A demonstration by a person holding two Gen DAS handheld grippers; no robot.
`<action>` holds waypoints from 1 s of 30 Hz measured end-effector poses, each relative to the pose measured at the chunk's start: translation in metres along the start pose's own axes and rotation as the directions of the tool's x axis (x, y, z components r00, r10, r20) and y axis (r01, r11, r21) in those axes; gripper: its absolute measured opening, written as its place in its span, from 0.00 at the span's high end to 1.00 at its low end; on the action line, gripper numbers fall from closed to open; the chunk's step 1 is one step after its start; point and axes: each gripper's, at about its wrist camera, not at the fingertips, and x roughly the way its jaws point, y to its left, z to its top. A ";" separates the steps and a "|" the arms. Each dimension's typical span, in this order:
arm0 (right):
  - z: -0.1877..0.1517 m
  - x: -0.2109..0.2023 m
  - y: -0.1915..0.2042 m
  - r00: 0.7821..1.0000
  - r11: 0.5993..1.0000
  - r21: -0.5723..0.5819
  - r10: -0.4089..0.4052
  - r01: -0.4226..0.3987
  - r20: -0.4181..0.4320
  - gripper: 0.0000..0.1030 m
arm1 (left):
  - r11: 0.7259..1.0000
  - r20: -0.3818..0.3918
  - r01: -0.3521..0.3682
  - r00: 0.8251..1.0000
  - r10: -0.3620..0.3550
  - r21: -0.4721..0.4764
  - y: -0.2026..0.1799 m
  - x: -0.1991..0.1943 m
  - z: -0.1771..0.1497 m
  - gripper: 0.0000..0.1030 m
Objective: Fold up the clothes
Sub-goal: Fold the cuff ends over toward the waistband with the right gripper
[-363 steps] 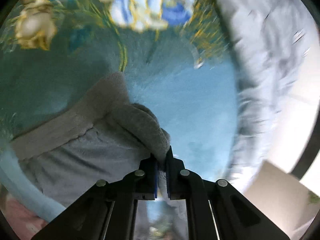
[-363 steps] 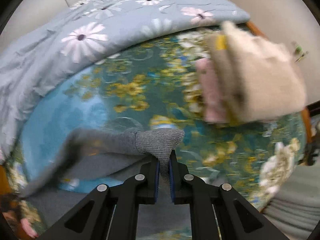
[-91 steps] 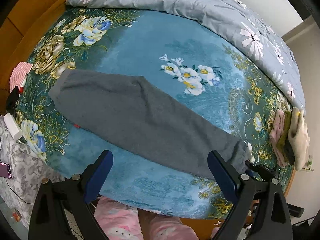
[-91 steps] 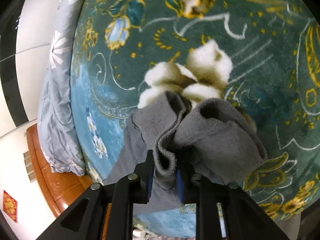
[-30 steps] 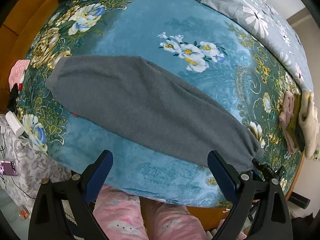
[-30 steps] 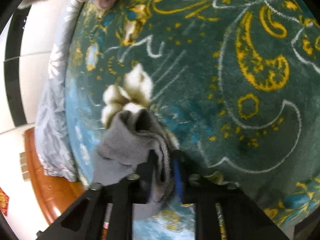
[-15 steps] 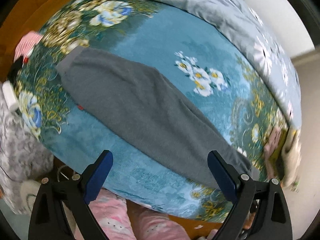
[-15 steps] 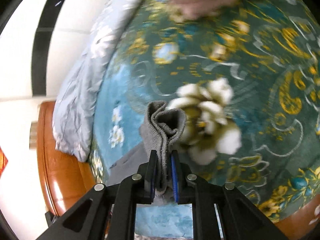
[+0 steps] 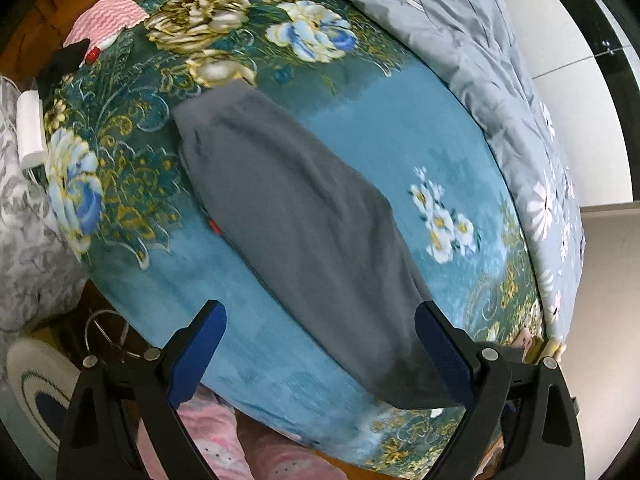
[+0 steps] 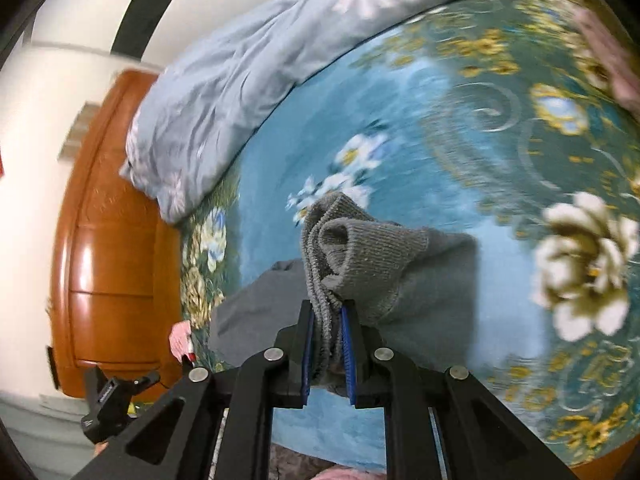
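Your right claw (image 10: 327, 344) pinches the ribbed cuff (image 10: 352, 248) of the grey sweatpants (image 9: 288, 216), lifted off the bed (image 9: 400, 128); the rest lies flat near the front edge. Your left claw (image 9: 320, 356) hangs spread, holding nothing. The lengthwise fold looks done; the end-to-end fold is barely begun.

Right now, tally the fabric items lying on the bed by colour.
Grey trousers: 1
Blue-grey flowered quilt: 1
Pink-and-white striped cloth: 1
Teal flowered blanket: 1
Total: 4
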 end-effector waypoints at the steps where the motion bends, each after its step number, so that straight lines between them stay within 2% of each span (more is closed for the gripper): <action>1: -0.002 0.014 0.014 1.000 1.000 -0.010 -0.013 0.012 -0.013 0.86 | 1.000 0.001 -0.001 1.000 0.001 -0.002 0.008 -0.001 0.008 0.07; 5: -0.015 0.079 0.063 0.992 0.995 -0.068 -0.082 0.075 -0.097 0.86 | 1.000 -0.001 -0.005 1.000 0.005 -0.008 0.038 -0.001 0.035 0.07; 8: -0.026 0.131 0.093 0.975 0.982 -0.130 -0.157 0.137 -0.158 0.86 | 1.000 -0.018 -0.014 1.000 0.014 -0.020 0.064 0.004 0.051 0.07; 14: -0.043 0.209 0.125 0.939 0.957 -0.183 -0.264 0.226 -0.221 0.86 | 0.997 -0.059 -0.042 0.998 0.038 -0.057 0.108 0.012 0.073 0.07; 17: -0.055 0.236 0.137 0.921 0.946 -0.217 -0.293 0.241 -0.256 0.86 | 0.996 -0.072 -0.055 0.996 0.050 -0.075 0.122 0.016 0.081 0.07; 20: -0.065 0.252 0.148 0.909 0.936 -0.271 -0.302 0.225 -0.287 0.85 | 0.994 -0.089 -0.064 0.994 0.056 -0.086 0.127 0.021 0.085 0.07; 23: -0.071 0.252 0.155 0.905 0.926 -0.311 -0.306 0.212 -0.296 0.80 | 0.994 -0.108 -0.067 0.992 0.058 -0.083 0.123 0.029 0.086 0.07; 26: -0.066 0.237 0.154 0.923 0.953 -0.275 -0.212 0.123 -0.321 0.68 | 0.996 -0.133 -0.063 0.990 0.054 -0.060 0.108 0.041 0.086 0.07; 28: -0.058 0.220 0.151 0.936 0.959 -0.262 -0.190 0.112 -0.296 0.62 | 0.998 -0.150 -0.050 0.988 0.044 -0.035 0.092 0.051 0.082 0.07; 30: -0.048 0.202 0.139 0.946 0.969 -0.217 -0.177 0.119 -0.272 0.60 | 0.999 -0.169 -0.038 0.985 0.037 -0.003 0.076 0.061 0.079 0.07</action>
